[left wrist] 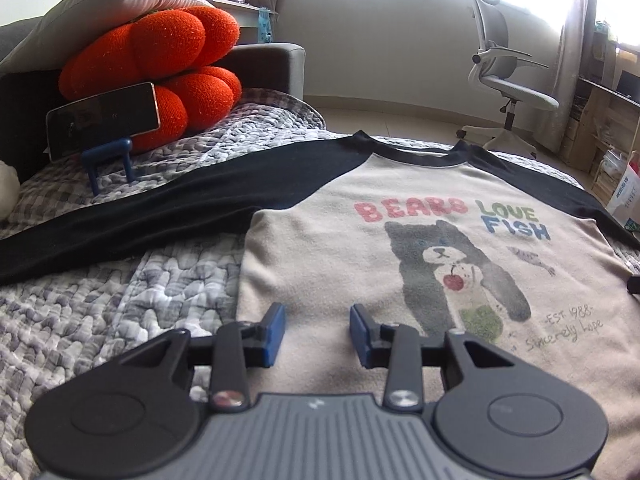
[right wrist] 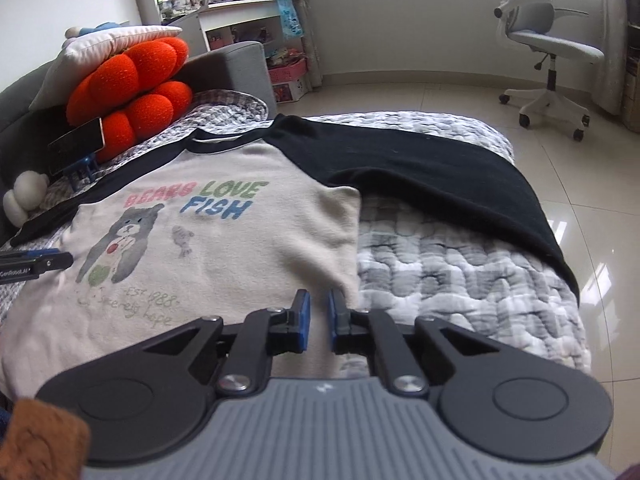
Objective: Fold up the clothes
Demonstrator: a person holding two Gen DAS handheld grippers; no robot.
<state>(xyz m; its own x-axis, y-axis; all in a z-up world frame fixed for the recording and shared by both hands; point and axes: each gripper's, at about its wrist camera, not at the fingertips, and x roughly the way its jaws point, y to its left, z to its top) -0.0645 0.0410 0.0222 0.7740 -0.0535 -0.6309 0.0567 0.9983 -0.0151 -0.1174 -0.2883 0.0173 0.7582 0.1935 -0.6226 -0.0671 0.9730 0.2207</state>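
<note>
A beige shirt [left wrist: 340,248] with black raglan sleeves and a bear print lies flat, face up, on a grey quilt [left wrist: 100,300]. Its left sleeve [left wrist: 160,208] stretches out to the left. The right sleeve [right wrist: 440,176] drapes toward the bed's edge. My left gripper [left wrist: 318,332] hovers open over the shirt's lower left part, with nothing between its blue pads; it also shows at the left of the right wrist view [right wrist: 36,264]. My right gripper [right wrist: 319,320] sits over the shirt [right wrist: 240,248] at its lower right edge, pads drawn almost together, no cloth visibly pinched.
An orange pumpkin cushion [left wrist: 160,60] and a phone on a blue stand [left wrist: 102,120] sit at the back left of the bed. The bed's right edge drops to a tiled floor [right wrist: 580,160]. A grey office chair [right wrist: 552,48] stands beyond.
</note>
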